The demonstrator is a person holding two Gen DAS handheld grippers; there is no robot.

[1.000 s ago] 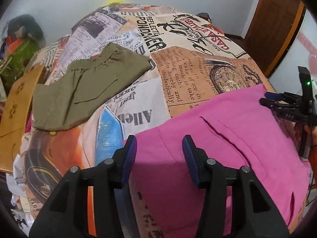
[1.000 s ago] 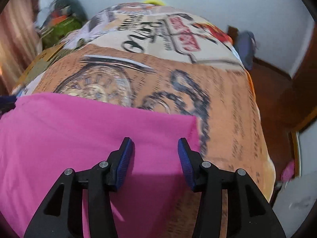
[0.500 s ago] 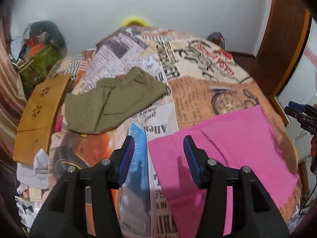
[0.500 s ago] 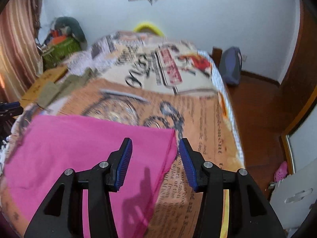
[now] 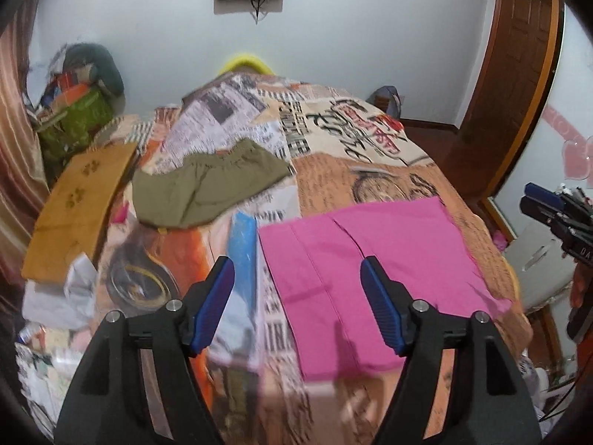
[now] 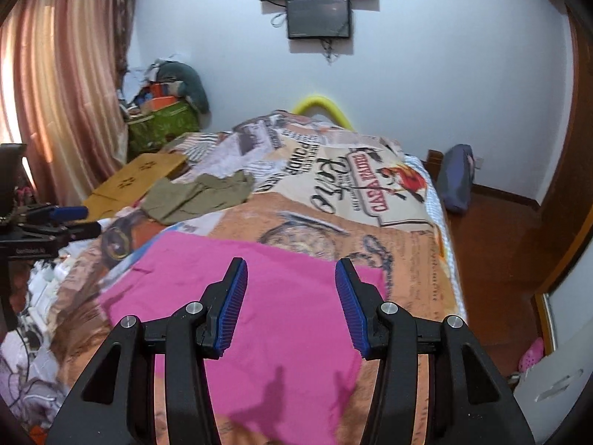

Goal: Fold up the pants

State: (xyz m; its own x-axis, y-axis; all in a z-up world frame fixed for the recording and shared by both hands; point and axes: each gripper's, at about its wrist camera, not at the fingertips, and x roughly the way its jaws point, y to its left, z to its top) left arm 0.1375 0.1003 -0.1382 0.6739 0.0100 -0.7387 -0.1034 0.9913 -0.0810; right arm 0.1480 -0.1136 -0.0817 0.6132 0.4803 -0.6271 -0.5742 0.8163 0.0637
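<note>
The pink pants [image 5: 370, 256] lie flat on the bed [image 5: 370, 170], folded into a compact rectangle near its foot, toward the right side; a seam runs down the top layer and the edges look fairly even. Above them the left gripper [image 5: 298, 287] hangs clear with its fingers wide apart and nothing between them; the right gripper [image 6: 291, 302] is likewise spread, empty, and off the cloth. Judging by the tidy shape, the fold looks finished or one fold short. If another fold is wanted, each gripper should come down on a corner of the near edge, pinch all layers together, and carry them across low and in step, so the stack does not slide or open; the thin fabric would crease easily if dragged. Farther up the bed, well apart from the pink pair, lie olive pants [image 5: 207, 189], loosely folded. A wooden board [image 5: 78, 215] rests by the bed's left edge, and a screen [image 6: 318, 18] hangs on the far wall.
</note>
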